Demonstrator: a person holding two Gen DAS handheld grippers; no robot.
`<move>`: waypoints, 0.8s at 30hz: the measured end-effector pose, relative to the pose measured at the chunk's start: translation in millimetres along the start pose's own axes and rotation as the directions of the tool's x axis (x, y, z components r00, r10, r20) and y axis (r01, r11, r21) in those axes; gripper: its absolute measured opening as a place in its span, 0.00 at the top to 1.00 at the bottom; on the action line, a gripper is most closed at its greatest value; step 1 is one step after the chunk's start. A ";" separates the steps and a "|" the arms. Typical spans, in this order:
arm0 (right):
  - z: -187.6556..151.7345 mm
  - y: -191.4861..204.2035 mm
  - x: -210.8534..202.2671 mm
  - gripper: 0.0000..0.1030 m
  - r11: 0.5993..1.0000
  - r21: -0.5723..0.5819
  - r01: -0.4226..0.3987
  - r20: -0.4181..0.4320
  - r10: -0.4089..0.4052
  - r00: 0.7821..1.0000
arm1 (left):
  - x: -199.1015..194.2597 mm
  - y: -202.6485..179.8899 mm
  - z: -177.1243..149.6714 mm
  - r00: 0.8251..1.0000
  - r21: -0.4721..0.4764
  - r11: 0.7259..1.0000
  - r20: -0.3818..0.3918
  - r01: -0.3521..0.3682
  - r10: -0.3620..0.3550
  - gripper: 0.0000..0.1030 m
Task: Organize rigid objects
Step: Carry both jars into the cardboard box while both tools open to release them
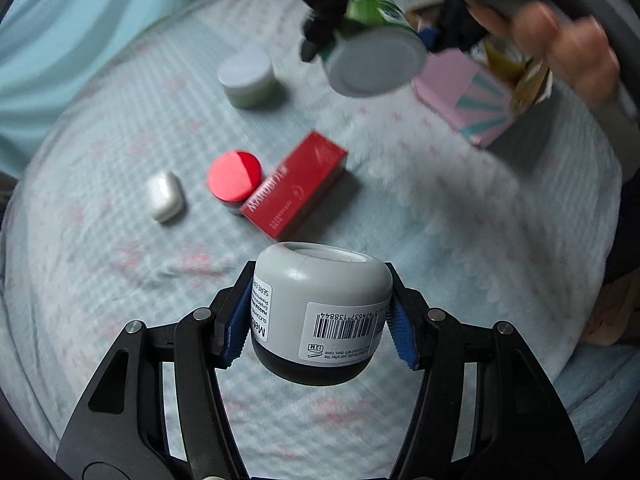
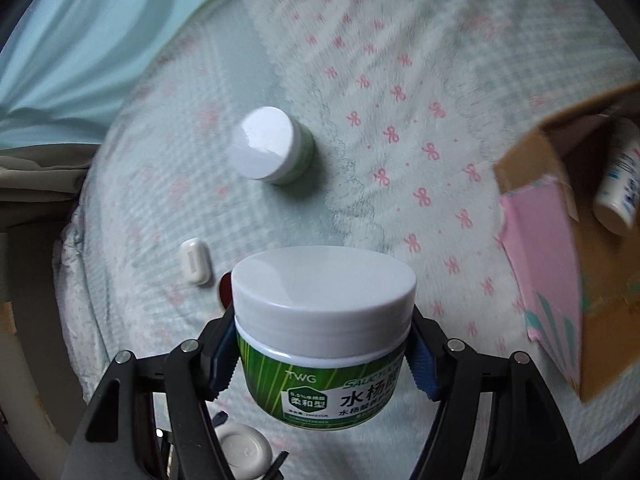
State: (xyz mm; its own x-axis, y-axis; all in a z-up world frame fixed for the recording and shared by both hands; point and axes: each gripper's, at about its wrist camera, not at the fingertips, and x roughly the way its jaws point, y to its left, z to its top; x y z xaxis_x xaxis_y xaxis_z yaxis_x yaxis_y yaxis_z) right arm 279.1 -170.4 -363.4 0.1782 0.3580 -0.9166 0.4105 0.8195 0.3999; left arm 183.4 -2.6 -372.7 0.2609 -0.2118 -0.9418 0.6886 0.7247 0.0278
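My left gripper [image 1: 318, 320] is shut on a grey jar [image 1: 320, 312] with a barcode label, held above the bedspread. My right gripper [image 2: 324, 356] is shut on a green jar with a white lid [image 2: 324, 336]; it also shows in the left wrist view [image 1: 372, 52], held in the air near the pink cardboard box [image 1: 468, 96]. On the bed lie a second white-lidded green jar [image 1: 248, 76] [image 2: 272, 148], a red-lidded jar [image 1: 234, 178], a red carton [image 1: 298, 186] and a white earbud case [image 1: 166, 196] [image 2: 194, 260].
The pink box [image 2: 540, 256] stands open at the right with a white bottle [image 2: 618, 188] inside. A light blue sheet [image 2: 80, 52] lies at the far left of the bed. A person's hand [image 1: 568, 52] holds the right gripper.
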 end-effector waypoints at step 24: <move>-134.6 -77.2 -164.7 0.35 0.998 0.045 -0.039 0.114 0.034 0.993 | -134.0 -12.1 -15.0 0.993 -0.348 0.935 0.119 0.065 -0.025 0.46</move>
State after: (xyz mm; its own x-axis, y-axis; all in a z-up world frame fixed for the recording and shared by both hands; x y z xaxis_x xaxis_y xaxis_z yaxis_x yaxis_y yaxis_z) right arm 97.7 -232.3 -243.2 0.2927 0.3325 -0.8965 0.4430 0.7837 0.4353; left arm 130.0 26.8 -251.9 0.3226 -0.3062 -0.8956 0.4256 0.8921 -0.1517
